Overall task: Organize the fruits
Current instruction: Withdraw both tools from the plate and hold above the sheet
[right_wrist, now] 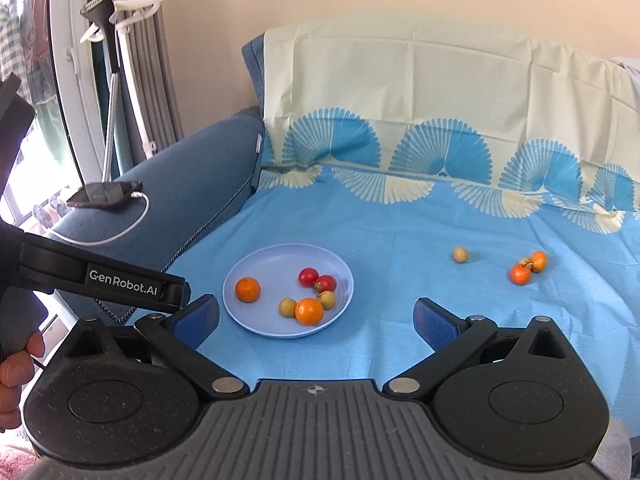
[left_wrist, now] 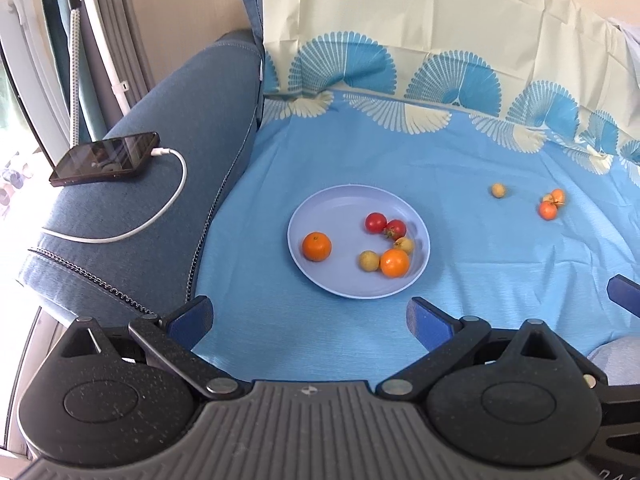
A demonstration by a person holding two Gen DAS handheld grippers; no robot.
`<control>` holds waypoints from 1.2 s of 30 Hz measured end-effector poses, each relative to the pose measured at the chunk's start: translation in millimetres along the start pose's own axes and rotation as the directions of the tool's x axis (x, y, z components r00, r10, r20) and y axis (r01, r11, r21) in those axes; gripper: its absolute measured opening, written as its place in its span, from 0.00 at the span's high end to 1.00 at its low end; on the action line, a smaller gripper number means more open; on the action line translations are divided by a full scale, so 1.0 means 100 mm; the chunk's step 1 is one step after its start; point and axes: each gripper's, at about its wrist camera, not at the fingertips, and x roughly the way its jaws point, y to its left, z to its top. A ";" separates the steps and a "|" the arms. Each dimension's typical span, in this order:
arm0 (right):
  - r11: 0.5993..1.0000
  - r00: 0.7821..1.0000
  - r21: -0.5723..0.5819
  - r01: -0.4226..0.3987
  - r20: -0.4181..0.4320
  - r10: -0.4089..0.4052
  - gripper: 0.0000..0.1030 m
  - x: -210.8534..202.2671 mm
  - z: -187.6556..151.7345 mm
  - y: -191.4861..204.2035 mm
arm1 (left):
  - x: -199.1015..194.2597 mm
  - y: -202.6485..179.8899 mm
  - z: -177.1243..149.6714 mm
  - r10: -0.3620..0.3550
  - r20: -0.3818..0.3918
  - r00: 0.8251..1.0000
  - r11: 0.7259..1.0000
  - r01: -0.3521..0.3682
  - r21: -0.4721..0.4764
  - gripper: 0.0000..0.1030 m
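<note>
A pale blue plate point(left_wrist: 320, 288) point(right_wrist: 240, 316) sits on the blue cloth. It holds two oranges point(left_wrist: 317, 246) point(right_wrist: 309, 311), two red tomatoes point(left_wrist: 376, 223) point(right_wrist: 308, 277) and two small yellow fruits point(left_wrist: 369, 260) point(right_wrist: 287, 306). Loose on the cloth to the right lie a small yellow fruit point(left_wrist: 498, 190) point(right_wrist: 460, 255) and a pair of small orange fruits point(left_wrist: 551, 205) point(right_wrist: 527, 267). My left gripper point(left_wrist: 310, 312) is open and empty, just short of the plate. My right gripper point(right_wrist: 316, 316) is open and empty, near the plate's front edge.
A phone point(left_wrist: 105, 158) point(right_wrist: 105, 195) on a white charging cable lies on the blue sofa armrest at left. The patterned cloth runs up the sofa back point(right_wrist: 400, 88). The left gripper's body point(right_wrist: 104, 280) shows at the left of the right wrist view.
</note>
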 end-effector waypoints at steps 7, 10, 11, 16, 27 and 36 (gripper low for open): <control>1.000 1.000 0.014 -0.002 0.023 0.002 0.01 -0.13 -0.03 -0.02 | -0.10 -0.04 -0.03 0.003 0.021 1.000 1.000 -0.004 0.016 0.00; 1.000 0.999 0.015 0.000 0.032 -0.001 0.01 -0.16 -0.03 -0.02 | -0.11 -0.03 -0.03 0.000 0.025 1.000 1.000 -0.001 0.016 0.00; 1.000 0.999 0.015 0.001 0.034 -0.001 0.01 -0.17 -0.03 -0.02 | -0.11 -0.03 -0.03 -0.001 0.026 1.000 1.000 0.001 0.015 0.00; 1.000 0.999 0.016 0.004 0.034 -0.005 0.01 -0.17 -0.03 -0.01 | -0.13 -0.03 -0.04 -0.005 0.029 1.000 1.000 0.004 0.015 0.00; 1.000 1.000 0.010 0.009 0.023 -0.009 0.01 -0.13 -0.02 0.03 | -0.09 0.00 -0.04 -0.005 0.024 1.000 1.000 0.005 0.014 0.00; 1.000 1.000 0.008 0.007 0.005 -0.007 0.01 -0.05 -0.02 0.04 | 0.02 -0.02 -0.01 -0.005 0.000 1.000 1.000 0.005 0.018 0.00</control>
